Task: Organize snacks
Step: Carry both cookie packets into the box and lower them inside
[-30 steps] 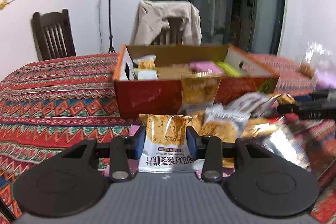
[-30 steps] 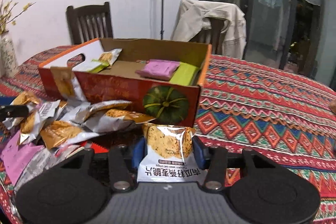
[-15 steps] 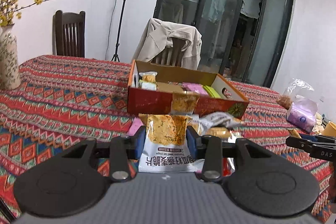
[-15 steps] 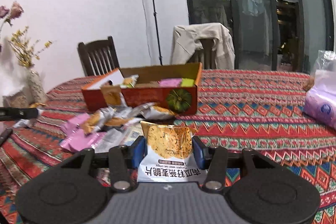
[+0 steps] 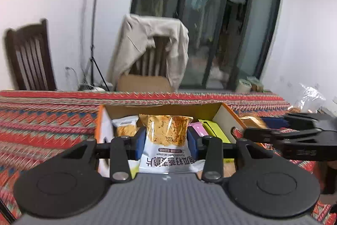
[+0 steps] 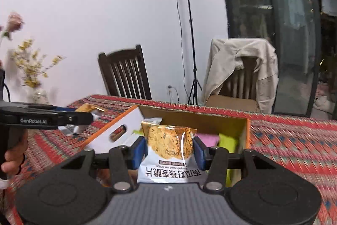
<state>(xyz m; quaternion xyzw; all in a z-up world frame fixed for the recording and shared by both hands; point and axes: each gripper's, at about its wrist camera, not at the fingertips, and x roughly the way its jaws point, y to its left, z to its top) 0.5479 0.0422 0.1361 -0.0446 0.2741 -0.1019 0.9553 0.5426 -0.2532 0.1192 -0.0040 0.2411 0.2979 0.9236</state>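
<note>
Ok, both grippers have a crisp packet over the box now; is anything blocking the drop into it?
Nothing visible blocks it. The left gripper holds its crisp packet above the open cardboard box, which has no lid. The right gripper holds its own packet there too. Snacks already lie inside, so the packets would land on them.

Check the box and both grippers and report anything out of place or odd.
Nothing stands out. The left gripper and right gripper each pinch a snack packet over the open cardboard box, where other packets already lie.
</note>
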